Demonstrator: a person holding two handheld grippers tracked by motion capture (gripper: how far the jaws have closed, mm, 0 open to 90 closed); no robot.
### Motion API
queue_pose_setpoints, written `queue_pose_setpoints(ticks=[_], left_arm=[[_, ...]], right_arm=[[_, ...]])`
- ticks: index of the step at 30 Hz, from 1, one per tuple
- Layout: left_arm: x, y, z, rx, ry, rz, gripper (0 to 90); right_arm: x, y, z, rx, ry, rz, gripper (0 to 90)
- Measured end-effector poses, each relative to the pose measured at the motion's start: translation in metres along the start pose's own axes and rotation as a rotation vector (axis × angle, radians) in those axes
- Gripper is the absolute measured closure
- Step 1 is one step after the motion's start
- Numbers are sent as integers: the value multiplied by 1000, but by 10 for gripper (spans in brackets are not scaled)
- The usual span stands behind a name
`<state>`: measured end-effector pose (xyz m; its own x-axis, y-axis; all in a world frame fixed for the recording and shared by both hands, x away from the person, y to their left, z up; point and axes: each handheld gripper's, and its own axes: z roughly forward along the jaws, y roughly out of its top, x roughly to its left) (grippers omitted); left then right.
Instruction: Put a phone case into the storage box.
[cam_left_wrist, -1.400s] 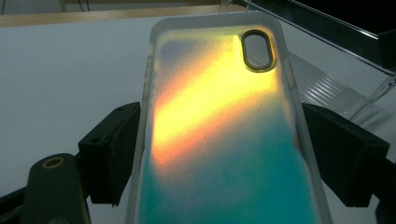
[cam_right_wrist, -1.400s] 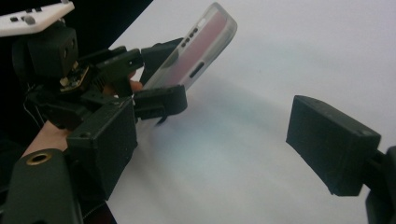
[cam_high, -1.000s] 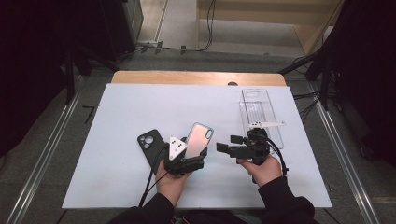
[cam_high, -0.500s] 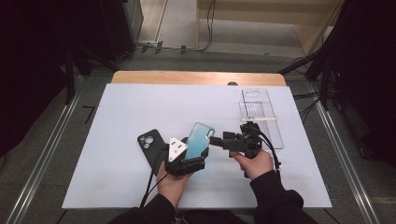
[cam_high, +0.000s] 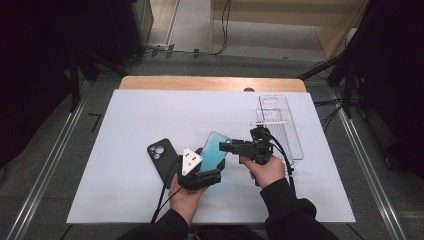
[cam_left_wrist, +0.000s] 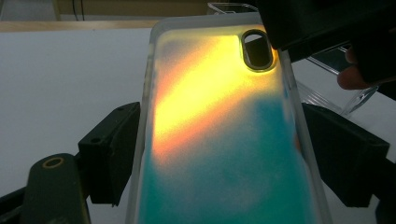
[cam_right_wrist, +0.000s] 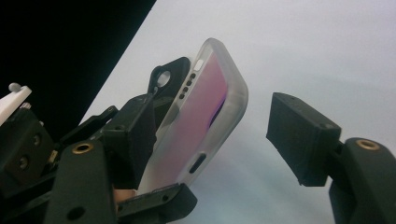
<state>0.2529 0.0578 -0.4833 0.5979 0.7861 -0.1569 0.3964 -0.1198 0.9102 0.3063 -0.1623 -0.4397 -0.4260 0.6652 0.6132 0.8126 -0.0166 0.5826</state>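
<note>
Near the table's (cam_high: 125, 125) front edge, the left gripper (cam_high: 204, 176) clamps a phone case (cam_high: 216, 150) by its long sides, holding it tilted above the surface. The right gripper (cam_high: 227, 146) straddles the case's top corner, jaws just closing; one pad (cam_right_wrist: 135, 135) touches it while the other pad (cam_right_wrist: 301, 137) stands apart. A black phone (cam_high: 161, 155) lies just beside the left gripper.

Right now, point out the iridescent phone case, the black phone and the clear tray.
iridescent phone case (cam_left_wrist: 219, 140): left gripper view, middle of its back.
black phone (cam_high: 161, 156): high view, upper back near the camera.
clear tray (cam_high: 295, 142): high view, right wall.
</note>
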Motion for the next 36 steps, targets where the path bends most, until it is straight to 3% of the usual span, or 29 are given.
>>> queue_pose_setpoints(ticks=[4, 6, 7, 9, 12, 21, 27, 34, 36], left_arm=[[-1, 0, 0, -2, -2, -2, 168], [-1, 0, -1, -5, -2, -10, 168], [-2, 0, -2, -7, -5, -10, 168], [-3, 0, -2, -12, -10, -13, 168], [-4, 0, -2, -22, -16, -14, 168], [-5, 0, -3, -36, -21, -9, 167], [-6, -1, -3, -30, -9, 25, 165], [-5, 1, -3, -15, -39, 2, 156], [-3, 2, -3, -5, -67, -16, 146]], right_arm=[[-2, 2, 3, -1, -14, 15, 399], [-3, 3, 3, -5, -14, 35, 466], [-3, 4, 2, -5, -8, 49, 559], [-3, 4, 1, -12, -7, 47, 583], [-1, 4, -1, -30, 2, 46, 705], [0, 5, -5, -47, 26, 65, 743], [3, 6, -7, -37, 32, 59, 761], [9, 7, -10, -26, 43, 47, 774], [10, 8, -10, -28, 45, 42, 775]])
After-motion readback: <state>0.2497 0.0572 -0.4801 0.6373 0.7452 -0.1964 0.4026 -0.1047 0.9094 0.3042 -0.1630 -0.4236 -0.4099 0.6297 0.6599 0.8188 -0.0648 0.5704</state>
